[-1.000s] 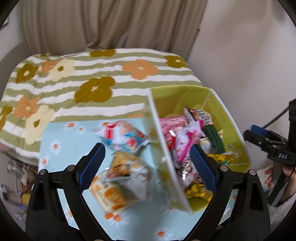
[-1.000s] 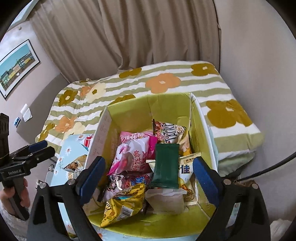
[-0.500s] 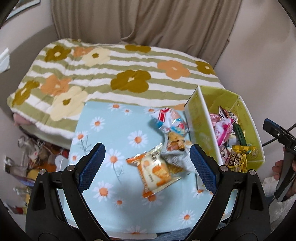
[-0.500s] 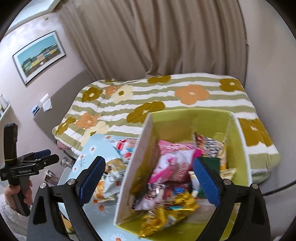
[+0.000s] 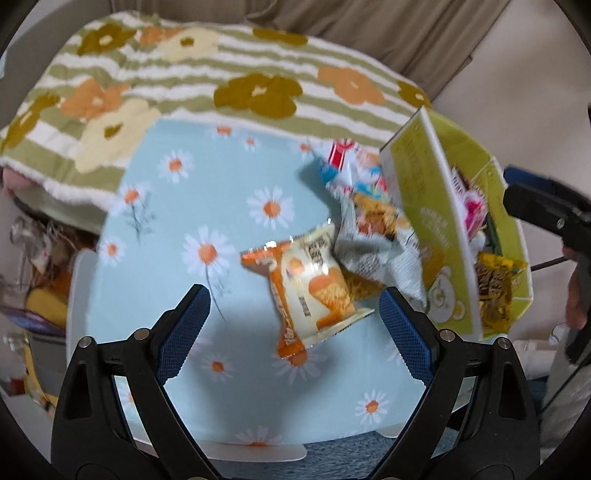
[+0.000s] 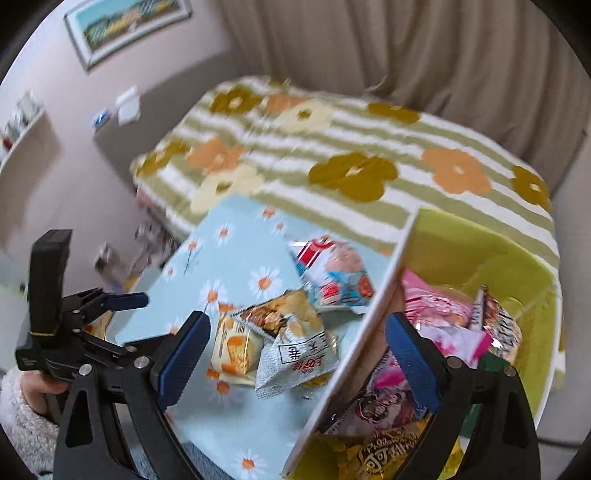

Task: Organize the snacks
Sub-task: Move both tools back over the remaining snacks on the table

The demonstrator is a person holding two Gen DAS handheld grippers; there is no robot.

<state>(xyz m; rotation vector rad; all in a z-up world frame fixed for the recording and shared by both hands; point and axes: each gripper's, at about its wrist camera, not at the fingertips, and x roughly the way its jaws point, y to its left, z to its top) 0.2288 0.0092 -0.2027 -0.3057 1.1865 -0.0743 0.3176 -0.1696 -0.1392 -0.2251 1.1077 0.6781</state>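
Three snack packs lie on the daisy-print table (image 5: 192,206): an orange and cream pack (image 5: 312,288), a silver and brown pack (image 5: 376,240) and a red, white and blue pack (image 5: 351,166). My left gripper (image 5: 295,314) hangs open above the orange pack, nothing between its fingers. A yellow-green box (image 5: 432,221) full of snacks stands to the right. In the right wrist view my right gripper (image 6: 299,343) is open over the box's left wall (image 6: 354,332), with the silver pack (image 6: 295,343) and the orange pack (image 6: 232,347) below it. The left gripper (image 6: 110,299) shows at the left.
A bed with a green-striped flowered blanket (image 5: 221,74) runs behind the table. Clutter (image 5: 33,266) sits on the floor at the left. Beige curtains (image 6: 406,48) and a framed picture (image 6: 125,26) are on the walls. A person's sleeve (image 6: 18,410) is at lower left.
Both views swung left from the box toward the table. The left gripper came down nearer the orange pack. The right gripper shifted from over the box's inside to over its left wall.
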